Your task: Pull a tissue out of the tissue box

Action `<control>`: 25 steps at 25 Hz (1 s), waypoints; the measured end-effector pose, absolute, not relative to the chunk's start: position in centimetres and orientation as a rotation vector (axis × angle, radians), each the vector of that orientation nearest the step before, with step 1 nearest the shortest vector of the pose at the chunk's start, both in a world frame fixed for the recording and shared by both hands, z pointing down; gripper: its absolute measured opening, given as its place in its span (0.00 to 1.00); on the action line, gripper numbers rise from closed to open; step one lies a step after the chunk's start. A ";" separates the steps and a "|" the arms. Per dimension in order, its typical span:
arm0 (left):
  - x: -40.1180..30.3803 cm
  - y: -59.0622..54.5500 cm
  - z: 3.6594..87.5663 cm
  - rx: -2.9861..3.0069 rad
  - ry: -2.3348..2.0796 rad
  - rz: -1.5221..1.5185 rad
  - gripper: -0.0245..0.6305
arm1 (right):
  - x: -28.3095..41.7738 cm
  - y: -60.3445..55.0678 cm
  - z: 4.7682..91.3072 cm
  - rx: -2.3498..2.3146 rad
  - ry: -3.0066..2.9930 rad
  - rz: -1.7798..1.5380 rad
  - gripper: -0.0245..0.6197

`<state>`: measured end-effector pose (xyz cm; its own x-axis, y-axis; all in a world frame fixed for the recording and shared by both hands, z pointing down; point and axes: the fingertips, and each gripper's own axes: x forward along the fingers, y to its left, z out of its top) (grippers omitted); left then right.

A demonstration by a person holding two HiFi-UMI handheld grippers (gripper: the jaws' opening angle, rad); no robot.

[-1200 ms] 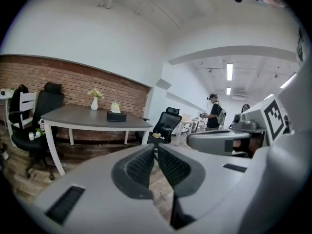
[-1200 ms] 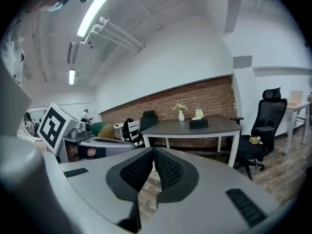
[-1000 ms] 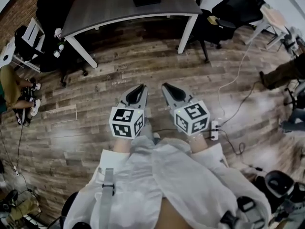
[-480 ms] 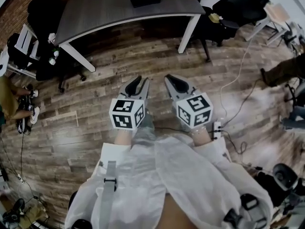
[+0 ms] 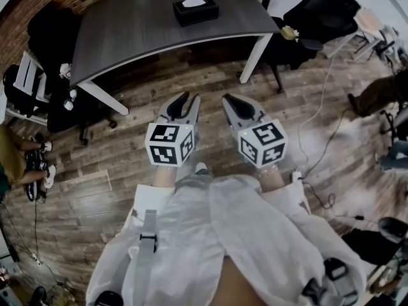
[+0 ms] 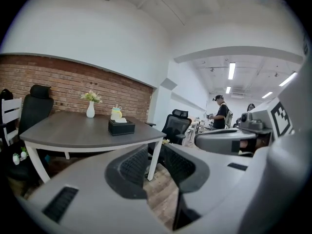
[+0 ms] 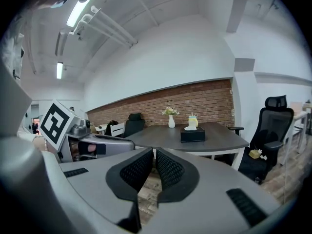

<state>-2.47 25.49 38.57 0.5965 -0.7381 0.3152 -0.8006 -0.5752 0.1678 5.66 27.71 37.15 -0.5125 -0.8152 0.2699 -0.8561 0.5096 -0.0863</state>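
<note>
The tissue box (image 5: 196, 10) sits on the dark worktop (image 5: 127, 30), well apart from me across a stretch of wooden floor (image 5: 146, 88). In the head view it lies at 12 o'clock from my left gripper (image 5: 190, 98) and nearer 11 o'clock from my right gripper (image 5: 227, 99). Its long axis runs roughly 9 to 3, and a white tissue (image 5: 194, 1) stands up from the top slot. Both grippers point toward it side by side, neither clearly nearer, though the left lines up a touch better. My left jaws have just been opening and stand partly apart with nothing between them. My right jaws are pressed together, empty. I judge that the whole reach lies ahead.
</note>
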 end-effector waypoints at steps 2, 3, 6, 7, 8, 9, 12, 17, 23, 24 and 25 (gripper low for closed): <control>-2.7 23.9 38.8 2.546 -1.240 0.313 0.17 | 5.2 26.2 37.3 1.447 -2.551 0.306 0.04; -2.7 23.3 39.1 2.548 -1.230 0.319 0.17 | 5.1 25.7 37.4 1.453 -2.546 0.311 0.04; -2.6 22.4 39.8 2.542 -1.193 0.330 0.17 | 5.0 24.9 38.2 1.463 -2.517 0.338 0.04; -2.6 22.4 40.1 2.537 -1.182 0.332 0.17 | 5.0 24.9 38.4 1.464 -2.503 0.348 0.04; -2.6 22.5 40.4 2.530 -1.173 0.333 0.17 | 5.0 24.9 38.7 1.464 -2.489 0.358 0.04; -2.6 22.6 40.7 2.522 -1.166 0.334 0.17 | 5.0 24.9 39.0 1.463 -2.478 0.368 0.04; -2.8 22.5 41.7 2.494 -1.158 0.340 0.17 | 5.2 24.4 39.7 1.452 -2.459 0.386 0.04; -3.8 21.4 42.9 2.433 -1.192 0.350 0.17 | 5.0 22.6 41.2 1.389 -2.453 0.431 0.04; -4.0 15.8 42.7 2.402 -1.254 0.363 0.17 | 4.9 16.3 40.9 1.330 -2.493 0.429 0.13; -3.8 14.8 42.6 2.399 -1.264 0.362 0.17 | 5.1 15.3 40.8 1.321 -2.497 0.429 0.13; -3.6 13.8 42.3 2.397 -1.277 0.360 0.17 | 5.3 14.1 40.7 1.313 -2.502 0.427 0.13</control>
<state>-3.65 13.79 42.34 0.5499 -0.7315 0.4031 -0.8343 -0.5034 0.2247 5.34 14.11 40.72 -0.5462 -0.7467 0.3796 -0.8303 0.5426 -0.1274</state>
